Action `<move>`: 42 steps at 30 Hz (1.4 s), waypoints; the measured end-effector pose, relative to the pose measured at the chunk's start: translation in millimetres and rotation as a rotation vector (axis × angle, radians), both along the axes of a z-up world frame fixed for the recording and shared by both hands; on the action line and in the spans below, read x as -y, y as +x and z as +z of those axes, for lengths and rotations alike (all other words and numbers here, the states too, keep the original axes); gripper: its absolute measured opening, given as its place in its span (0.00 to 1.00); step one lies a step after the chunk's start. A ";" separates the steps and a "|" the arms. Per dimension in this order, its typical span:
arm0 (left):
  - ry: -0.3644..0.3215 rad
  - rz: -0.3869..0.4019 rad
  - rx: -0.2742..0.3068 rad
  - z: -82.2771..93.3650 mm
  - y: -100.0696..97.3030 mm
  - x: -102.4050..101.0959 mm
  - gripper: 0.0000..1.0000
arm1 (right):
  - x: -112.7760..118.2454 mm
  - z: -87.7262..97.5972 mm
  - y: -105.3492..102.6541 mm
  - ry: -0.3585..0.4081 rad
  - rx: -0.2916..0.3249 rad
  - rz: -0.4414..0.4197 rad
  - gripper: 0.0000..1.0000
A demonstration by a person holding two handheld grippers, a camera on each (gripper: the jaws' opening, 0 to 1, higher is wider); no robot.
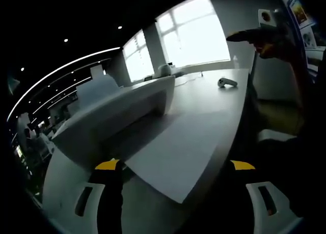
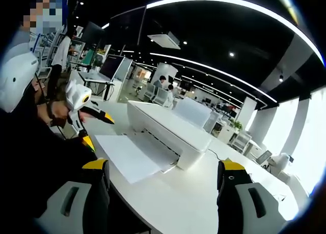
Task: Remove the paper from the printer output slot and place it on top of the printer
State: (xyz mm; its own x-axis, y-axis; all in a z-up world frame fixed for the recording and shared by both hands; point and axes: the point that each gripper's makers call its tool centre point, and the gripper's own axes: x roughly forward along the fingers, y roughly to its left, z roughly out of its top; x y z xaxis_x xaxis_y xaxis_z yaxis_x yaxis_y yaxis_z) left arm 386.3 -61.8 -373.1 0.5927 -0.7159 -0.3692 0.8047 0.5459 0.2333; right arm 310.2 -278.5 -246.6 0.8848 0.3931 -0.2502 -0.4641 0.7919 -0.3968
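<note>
A white printer (image 1: pixel 117 112) sits on a white table (image 1: pixel 204 94), and a white sheet of paper (image 1: pixel 178 150) lies out of its output slot, flat on the tabletop. My left gripper (image 1: pixel 174 167) is open, its yellow-tipped jaws either side of the sheet's near corner, not touching it. In the right gripper view the printer (image 2: pixel 168 127) and paper (image 2: pixel 130 155) lie ahead. My right gripper (image 2: pixel 163 165) is open and empty, short of the paper. The left gripper (image 2: pixel 84 109) shows there too, held in a hand at the sheet's left end.
A small white handheld device (image 1: pixel 227 82) and a cable lie farther along the table by bright windows. The table edge (image 1: pixel 237 132) runs close beside the paper. A raised paper tray (image 2: pixel 192 112) stands behind the printer. Desks, monitors and people (image 2: pixel 162 81) fill the background.
</note>
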 end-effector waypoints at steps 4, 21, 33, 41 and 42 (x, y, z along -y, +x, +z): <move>0.000 0.001 0.000 -0.3 0.6 0.3 0.87 | 0.8 -0.1 0.2 0.001 0.000 -0.001 0.82; 0.001 -0.003 -0.004 -2.7 0.3 2.4 0.87 | 0.8 -0.1 1.0 0.000 -0.001 -0.002 0.82; 0.001 -0.005 -0.004 -3.1 0.3 3.6 0.86 | 1.3 -0.5 1.3 0.002 -0.002 -0.002 0.82; 0.002 -0.006 -0.005 -3.8 -0.1 3.9 0.86 | 1.2 -0.8 1.2 0.001 -0.002 -0.001 0.82; 0.001 -0.006 -0.005 -3.6 -0.1 3.9 0.86 | 1.2 -0.7 1.0 0.001 -0.002 -0.001 0.82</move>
State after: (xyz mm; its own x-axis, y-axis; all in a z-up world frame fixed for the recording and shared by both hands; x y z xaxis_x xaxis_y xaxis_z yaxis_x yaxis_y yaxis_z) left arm 386.2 -65.7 -376.7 0.5864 -0.7189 -0.3733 0.8092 0.5407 0.2298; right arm 311.2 -279.6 -247.4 0.8847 0.3927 -0.2514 -0.4641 0.7927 -0.3953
